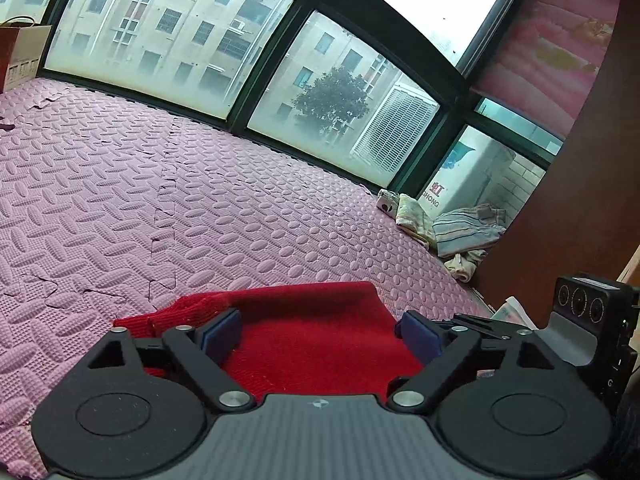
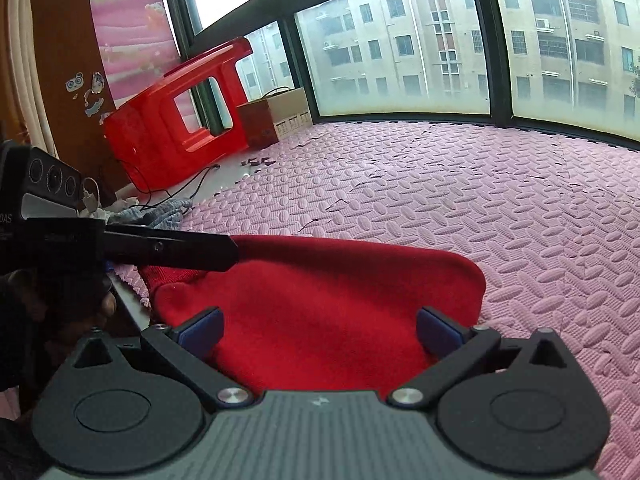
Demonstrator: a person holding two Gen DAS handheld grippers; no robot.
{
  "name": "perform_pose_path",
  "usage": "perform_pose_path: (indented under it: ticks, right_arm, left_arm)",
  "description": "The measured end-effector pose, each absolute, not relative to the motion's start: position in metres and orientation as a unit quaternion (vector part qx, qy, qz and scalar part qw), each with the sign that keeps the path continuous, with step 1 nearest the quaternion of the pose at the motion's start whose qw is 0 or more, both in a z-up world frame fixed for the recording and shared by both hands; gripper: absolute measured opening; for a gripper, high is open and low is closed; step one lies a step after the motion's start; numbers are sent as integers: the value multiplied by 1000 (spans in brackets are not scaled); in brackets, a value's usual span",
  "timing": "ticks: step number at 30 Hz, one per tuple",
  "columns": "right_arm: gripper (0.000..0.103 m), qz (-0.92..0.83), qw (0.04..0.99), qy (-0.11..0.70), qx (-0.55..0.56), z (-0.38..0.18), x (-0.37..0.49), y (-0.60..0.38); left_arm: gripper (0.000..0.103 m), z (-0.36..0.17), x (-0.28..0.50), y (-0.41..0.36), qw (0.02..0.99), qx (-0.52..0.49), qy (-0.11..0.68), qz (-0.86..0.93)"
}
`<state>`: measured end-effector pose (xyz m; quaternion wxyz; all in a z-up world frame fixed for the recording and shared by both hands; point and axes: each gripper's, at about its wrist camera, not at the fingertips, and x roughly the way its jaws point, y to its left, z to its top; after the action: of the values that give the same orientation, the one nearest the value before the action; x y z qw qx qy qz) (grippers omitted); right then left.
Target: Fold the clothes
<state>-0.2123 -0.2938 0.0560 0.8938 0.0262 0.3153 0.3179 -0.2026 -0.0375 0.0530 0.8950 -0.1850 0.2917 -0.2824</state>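
A red knitted garment (image 1: 304,320) lies on the pink foam mat (image 1: 200,208), close to the near edge. My left gripper (image 1: 320,334) is open, its blue pads wide apart just over the cloth. In the right wrist view the same red garment (image 2: 340,300) spreads in front of my right gripper (image 2: 320,330), which is open with its pads over the cloth. The left gripper's black body (image 2: 168,250) reaches in from the left over the garment's far left edge. Neither gripper holds the cloth.
A pile of folded striped and pale clothes (image 1: 452,228) lies by the window corner. A red plastic stool (image 2: 176,120) lies tipped beside a cardboard box (image 2: 276,120) and cables. A grey cloth (image 2: 160,214) lies at the mat's left edge. Windows bound the far side.
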Motion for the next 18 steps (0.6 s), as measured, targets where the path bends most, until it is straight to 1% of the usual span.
perform_pose_path:
  ticks: [1, 3, 7, 10, 16, 18]
  right_arm:
    - [103, 315, 895, 315, 31, 57, -212, -296]
    - [103, 311, 896, 315, 38, 58, -212, -300]
    - [103, 298, 901, 310, 53, 61, -212, -309]
    - [103, 287, 904, 312, 57, 62, -210, -313]
    - [103, 271, 898, 334, 91, 53, -198, -326]
    - [100, 269, 893, 348, 96, 47, -195, -327]
  left_arm:
    - [96, 55, -204, -37, 895, -187, 291, -282]
    - [103, 60, -208, -36, 897, -189, 287, -277]
    - [103, 70, -217, -27, 911, -173, 281, -248]
    - [103, 67, -218, -17, 915, -173, 299, -210]
    - [103, 41, -214, 10, 891, -239, 358, -147]
    - [103, 37, -214, 13, 885, -253, 362, -151]
